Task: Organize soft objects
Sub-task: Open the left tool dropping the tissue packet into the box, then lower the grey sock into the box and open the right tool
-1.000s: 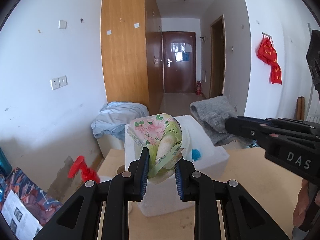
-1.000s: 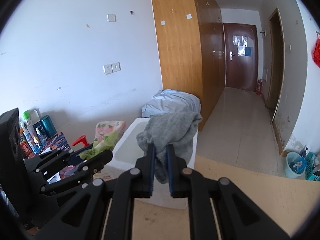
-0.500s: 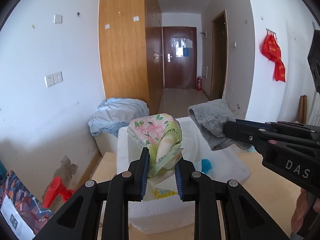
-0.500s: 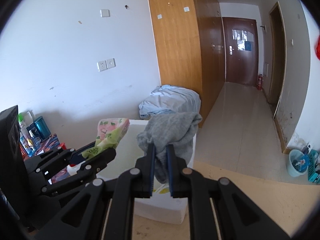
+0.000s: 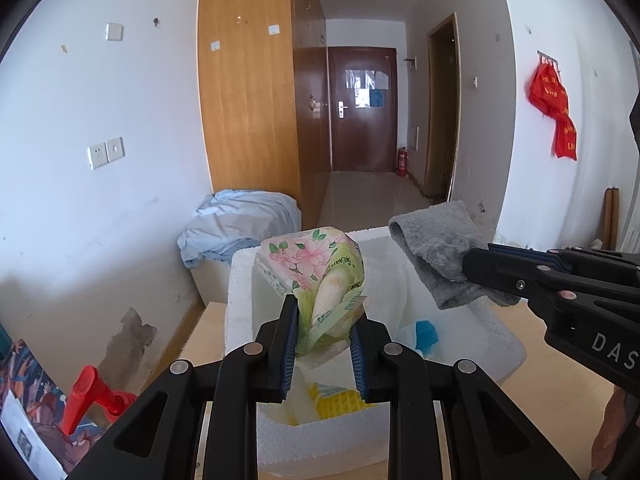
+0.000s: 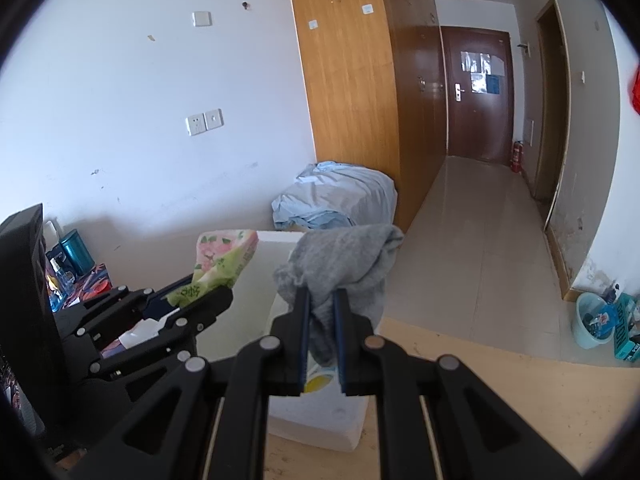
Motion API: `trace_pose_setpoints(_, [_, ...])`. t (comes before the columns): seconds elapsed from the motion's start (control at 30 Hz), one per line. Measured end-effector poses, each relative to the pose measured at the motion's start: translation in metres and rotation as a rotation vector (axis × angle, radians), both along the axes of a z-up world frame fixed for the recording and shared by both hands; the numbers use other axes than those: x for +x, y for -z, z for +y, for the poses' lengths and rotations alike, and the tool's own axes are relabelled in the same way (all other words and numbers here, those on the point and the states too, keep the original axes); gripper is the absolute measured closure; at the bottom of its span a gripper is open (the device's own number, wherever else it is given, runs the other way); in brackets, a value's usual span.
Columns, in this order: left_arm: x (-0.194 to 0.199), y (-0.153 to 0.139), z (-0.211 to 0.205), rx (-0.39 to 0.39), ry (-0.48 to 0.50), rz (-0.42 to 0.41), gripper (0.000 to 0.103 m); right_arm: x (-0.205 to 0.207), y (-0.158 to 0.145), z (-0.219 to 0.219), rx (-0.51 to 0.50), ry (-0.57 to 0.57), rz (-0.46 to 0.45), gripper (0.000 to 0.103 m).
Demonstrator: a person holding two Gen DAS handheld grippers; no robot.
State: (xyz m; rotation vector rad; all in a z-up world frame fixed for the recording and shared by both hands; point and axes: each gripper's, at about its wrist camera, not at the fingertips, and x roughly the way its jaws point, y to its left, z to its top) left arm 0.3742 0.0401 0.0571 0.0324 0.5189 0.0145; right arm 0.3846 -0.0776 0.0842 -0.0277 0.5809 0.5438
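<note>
Both claws have carried their loads forward over the white foam box [image 5: 496, 344]: the left claw [image 5: 324, 334] clamped on the floral tissue pack [image 5: 316, 268], the right claw [image 6: 321, 326] on the grey cloth [image 6: 344, 264], ready for release.

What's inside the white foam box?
Inside the foam box you can see a yellow pack, something blue and some white packets. The left gripper and its flowery tissue pack hide the rest of the inside.
</note>
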Motion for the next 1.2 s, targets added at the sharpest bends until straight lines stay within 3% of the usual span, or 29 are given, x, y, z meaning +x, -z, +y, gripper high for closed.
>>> trace_pose_setpoints(0.13, [0.001, 0.002, -0.002, 0.011, -0.016, -0.006, 0.068, 0.001, -0.002, 0.0, -0.004, -0.002, 0.001, 0.088])
trace_pose_setpoints(0.4, [-0.005, -0.002, -0.007, 0.052, -0.038, -0.049, 0.024, 0.003, -0.002, -0.001, 0.001, 0.005, -0.005, 0.088])
trace_pose_setpoints(0.5, [-0.006, -0.002, -0.005, 0.056, -0.043, -0.057, 0.016, 0.003, -0.002, -0.001, 0.002, 0.006, -0.006, 0.088])
trace_pose_setpoints(0.93, [-0.009, -0.006, -0.003, 0.06, -0.078, -0.063, 0.014, 0.004, 0.0, -0.003, 0.009, 0.005, -0.009, 0.088])
trace_pose_setpoints(1.2, [-0.03, -0.024, 0.015, 0.048, -0.174, -0.12, 0.014, 0.006, 0.003, -0.003, 0.006, -0.012, 0.001, 0.089])
